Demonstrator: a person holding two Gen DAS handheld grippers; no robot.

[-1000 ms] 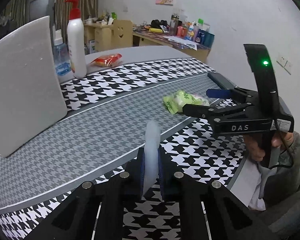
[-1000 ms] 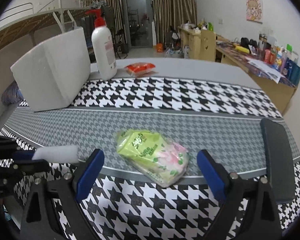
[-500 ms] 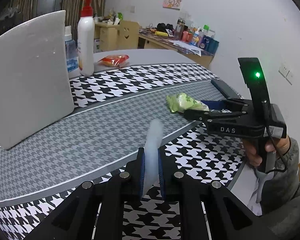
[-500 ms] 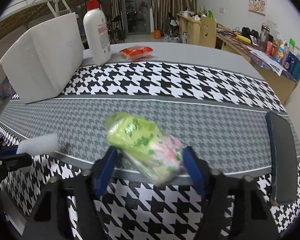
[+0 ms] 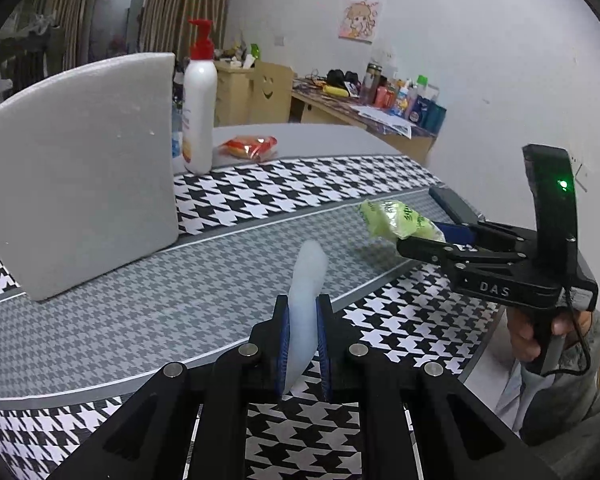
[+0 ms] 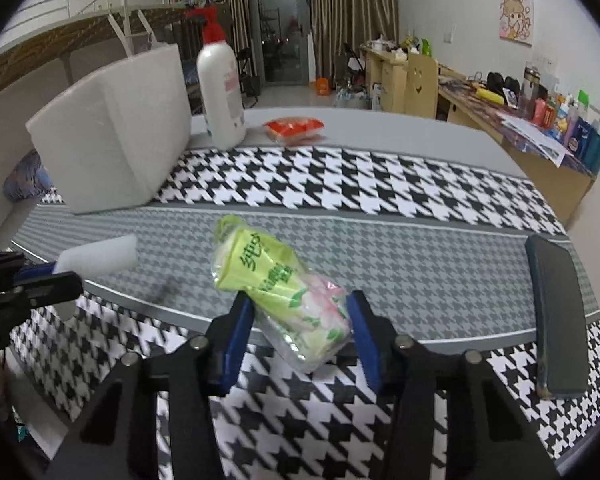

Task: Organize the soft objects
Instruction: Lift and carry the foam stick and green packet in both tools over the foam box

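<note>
My left gripper (image 5: 303, 320) is shut on a thin white sponge (image 5: 306, 300) and holds it above the houndstooth cloth; the sponge also shows in the right wrist view (image 6: 100, 254). My right gripper (image 6: 300, 320) is shut on a green tissue pack (image 6: 276, 280) and holds it lifted off the table. In the left wrist view the pack (image 5: 396, 220) sticks out of the right gripper (image 5: 428, 240) at the right.
A big white foam block (image 6: 112, 136) stands at the back left with a white pump bottle (image 6: 220, 92) beside it. A red snack packet (image 6: 294, 128) lies behind. A dark flat case (image 6: 556, 312) lies at the table's right edge.
My right gripper closed on the tissue pack and lifted it off the table. My left gripper rose a little with the sponge still held.
</note>
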